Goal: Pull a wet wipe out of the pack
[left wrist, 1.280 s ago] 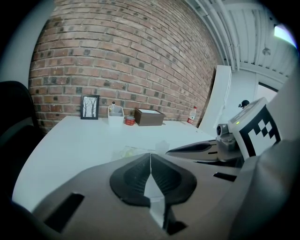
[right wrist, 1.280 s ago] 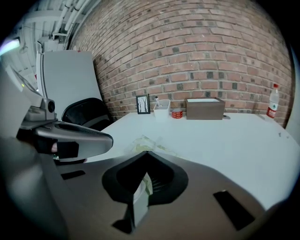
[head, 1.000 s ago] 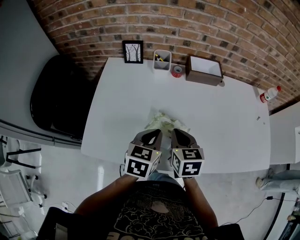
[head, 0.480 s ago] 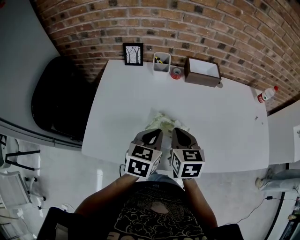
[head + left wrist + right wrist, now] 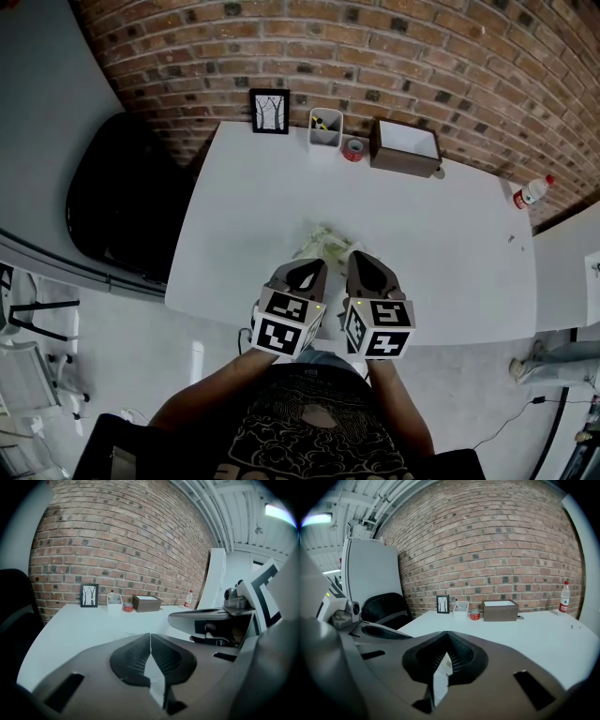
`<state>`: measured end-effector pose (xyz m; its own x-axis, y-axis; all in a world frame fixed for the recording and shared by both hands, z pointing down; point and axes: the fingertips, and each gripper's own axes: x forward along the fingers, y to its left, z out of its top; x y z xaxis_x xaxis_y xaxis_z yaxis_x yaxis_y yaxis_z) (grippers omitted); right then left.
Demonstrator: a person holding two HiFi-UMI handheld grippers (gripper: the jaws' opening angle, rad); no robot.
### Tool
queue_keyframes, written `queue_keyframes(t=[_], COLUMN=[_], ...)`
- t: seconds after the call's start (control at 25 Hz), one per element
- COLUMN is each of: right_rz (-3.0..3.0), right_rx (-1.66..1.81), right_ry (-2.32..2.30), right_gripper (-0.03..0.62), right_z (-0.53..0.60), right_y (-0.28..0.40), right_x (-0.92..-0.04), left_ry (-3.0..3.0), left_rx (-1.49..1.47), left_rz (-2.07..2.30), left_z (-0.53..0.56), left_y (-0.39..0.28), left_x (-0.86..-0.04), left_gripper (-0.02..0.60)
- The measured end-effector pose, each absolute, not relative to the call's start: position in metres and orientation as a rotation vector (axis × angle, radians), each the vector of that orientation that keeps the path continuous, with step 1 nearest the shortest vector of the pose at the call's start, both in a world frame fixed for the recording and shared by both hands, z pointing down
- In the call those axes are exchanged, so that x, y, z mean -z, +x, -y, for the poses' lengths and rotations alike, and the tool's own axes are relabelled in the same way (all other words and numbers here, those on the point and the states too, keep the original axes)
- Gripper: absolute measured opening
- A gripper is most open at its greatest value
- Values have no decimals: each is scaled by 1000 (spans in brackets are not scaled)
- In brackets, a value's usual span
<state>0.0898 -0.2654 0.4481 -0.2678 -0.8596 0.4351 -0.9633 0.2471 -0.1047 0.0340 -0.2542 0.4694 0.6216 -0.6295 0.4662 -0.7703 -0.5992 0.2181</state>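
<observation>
The wet wipe pack (image 5: 324, 246), pale green and white with a crumpled top, lies on the white table (image 5: 441, 253) near its front edge. My left gripper (image 5: 313, 266) is held just short of the pack's near side, jaws pressed together with nothing between them. My right gripper (image 5: 360, 260) sits beside it at the pack's near right corner, also shut and empty. In the left gripper view the left gripper (image 5: 150, 637) has its ribbed pads meeting, and the right gripper (image 5: 446, 637) looks the same in its own view. Both gripper views miss the pack, hidden below the jaws.
Along the brick wall stand a framed picture (image 5: 270, 111), a white pen cup (image 5: 325, 128), a red tape roll (image 5: 353, 148) and a brown open box (image 5: 405, 145). A bottle (image 5: 530, 193) stands at the table's far right. A black chair (image 5: 112, 197) is left of the table.
Almost nothing differs. The head view has drifted slightly, and both grippers stay shut side by side at the pack's near edge.
</observation>
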Motion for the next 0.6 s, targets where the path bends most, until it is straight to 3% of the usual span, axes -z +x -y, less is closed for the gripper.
queue_keyframes(t=[0.6], right_rz=[2274], right_rx=[-408], right_ry=[1730], right_gripper=[14], right_z=[256], right_y=[85], right_x=[-414], left_ry=[2478], left_rx=[-469], left_rz=[1104], left_z=[244], left_y=[34], left_x=[-461], left_gripper=[15])
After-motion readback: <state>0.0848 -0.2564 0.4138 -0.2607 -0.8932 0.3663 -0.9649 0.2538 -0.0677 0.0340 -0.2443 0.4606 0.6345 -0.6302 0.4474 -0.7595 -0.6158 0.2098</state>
